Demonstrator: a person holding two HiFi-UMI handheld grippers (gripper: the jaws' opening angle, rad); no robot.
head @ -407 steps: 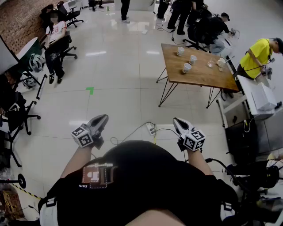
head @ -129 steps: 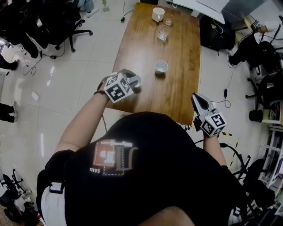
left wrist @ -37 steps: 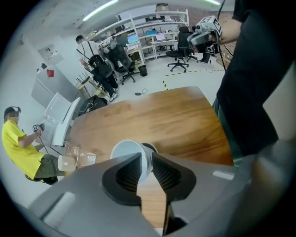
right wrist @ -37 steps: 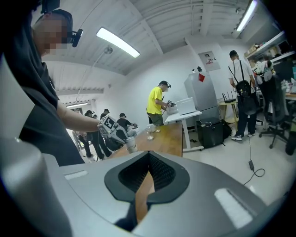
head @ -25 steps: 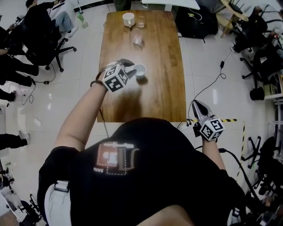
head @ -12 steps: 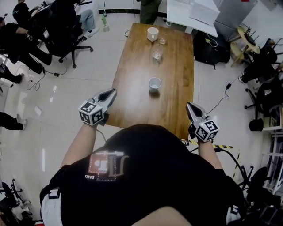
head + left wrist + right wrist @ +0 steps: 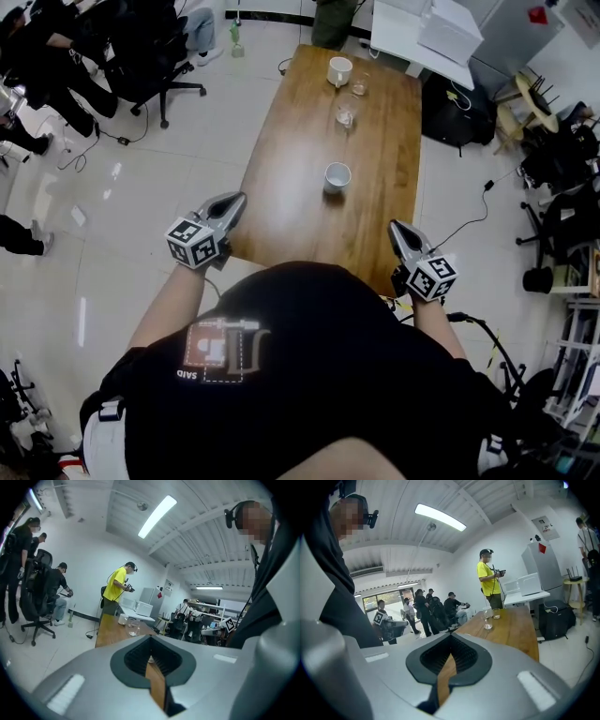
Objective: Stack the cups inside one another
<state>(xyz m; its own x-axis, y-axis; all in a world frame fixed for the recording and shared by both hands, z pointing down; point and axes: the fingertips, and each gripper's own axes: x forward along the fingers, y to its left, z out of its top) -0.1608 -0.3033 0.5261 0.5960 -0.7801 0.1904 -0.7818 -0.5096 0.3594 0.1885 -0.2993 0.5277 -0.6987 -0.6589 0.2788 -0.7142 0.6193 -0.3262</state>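
Room: open office, pale tiled floor [image 7: 141, 187] | wooden table [image 7: 291, 159] upper centre | black shirt [image 7: 319, 375] lower frame, print "SAID" | left gripper [image 7: 234, 200] by table's near-left corner, jaws just closed together, empty | right gripper [image 7: 398, 230] near-right corner, jaws together, empty | white cup [image 7: 337, 175] mid-table, glass cup [image 7: 346, 115] beyond, second white cup [image 7: 339, 70] and small glass [image 7: 360, 84] at far end, none nested

1. My left gripper [image 7: 236, 201] and my right gripper [image 7: 397, 230] have smooth, matt grey plastic shells.
2. My pads [image 7: 136, 657] are black, ribbed and dull, like rubber.
3. The table [image 7: 300, 187] is brown wood with a visible grain and a soft sheen.
4. The white cup [image 7: 337, 175] looks glazed and glossy, and so does the mug [image 7: 339, 69].
5. The tumbler [image 7: 345, 115] is clear glass.
6. The floor [image 7: 141, 178] is pale tile, polished enough to reflect light.
7. My shirt [image 7: 309, 375] is matt black cloth.
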